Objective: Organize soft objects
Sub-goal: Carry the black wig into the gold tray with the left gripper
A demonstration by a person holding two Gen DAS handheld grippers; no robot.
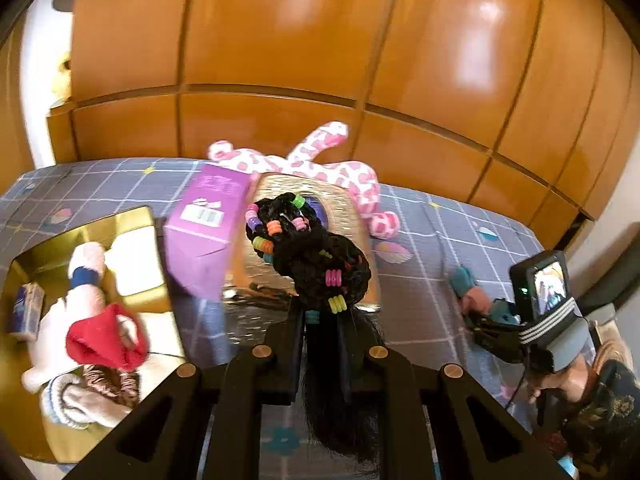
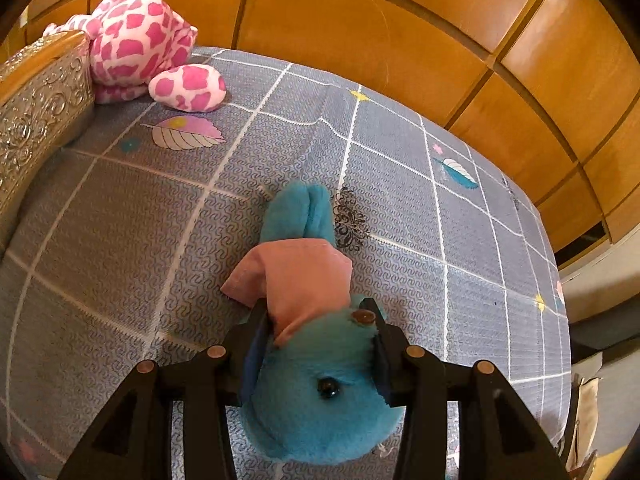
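Left gripper [image 1: 320, 320], bottom centre of the left wrist view: jaws nearly together, clamped on a black hair piece [image 1: 316, 256] with coloured bands; its loose strands hang down between the fingers toward the bottom edge. The hair piece sits lifted in front of a silver embossed box [image 1: 356, 208] at frame centre. A purple carton [image 1: 208, 224] leans just left of it, blurred. A pink-and-white spotted plush [image 1: 320, 160] lies behind the box against the wooden cabinet [image 1: 320, 40]. Left of frame: a gold tray [image 1: 132, 220] holding a white plush with a blue band [image 1: 86, 268], a red fabric item [image 1: 108, 340], a brown satin piece [image 1: 108, 384] and a small blue pack [image 1: 26, 312]. Right gripper [image 2: 318, 344], bottom centre of the right wrist view: jaws partly apart, pads pressing both sides of a blue plush [image 2: 320, 408] wearing a pink shirt [image 2: 300, 276], so clamped on it. The plush lies on the grey checked bedsheet [image 2: 120, 240], head toward the camera, legs pointing to mid-frame. The spotted plush and silver box sit upper left in that view, well apart from it. In the left wrist view the right gripper with its camera shows at right edge, on the blue plush, a hand [image 1: 560, 384] below it.
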